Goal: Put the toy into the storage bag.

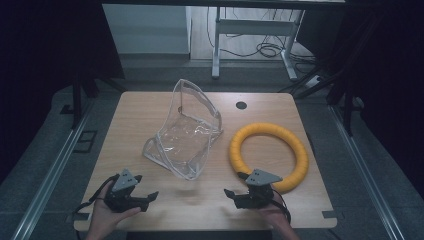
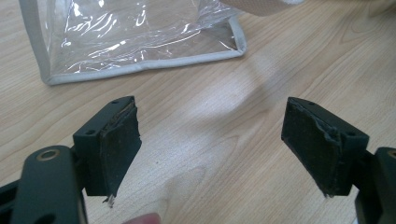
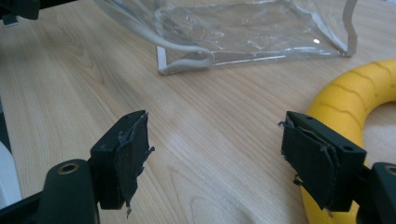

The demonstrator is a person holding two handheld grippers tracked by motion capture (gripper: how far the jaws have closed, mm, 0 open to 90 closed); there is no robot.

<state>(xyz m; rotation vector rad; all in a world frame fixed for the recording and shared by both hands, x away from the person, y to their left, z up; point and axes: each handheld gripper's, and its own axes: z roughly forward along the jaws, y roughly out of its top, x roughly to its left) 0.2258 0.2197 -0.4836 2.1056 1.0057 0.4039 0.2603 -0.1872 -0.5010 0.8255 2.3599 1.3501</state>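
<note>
On the pale wooden table, a clear plastic bag with grey trim lies beside a yellow ribbed foam ring. The left gripper and right gripper both gape wide, holding nothing.

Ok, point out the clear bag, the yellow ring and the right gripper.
clear bag (image 1: pixel 186 135), high view, on its crinkled transparent side.
yellow ring (image 1: pixel 300 155), high view, on the right part of its ribbed band.
right gripper (image 3: pixel 215 161), right gripper view, midway between its two open jaws.
</note>
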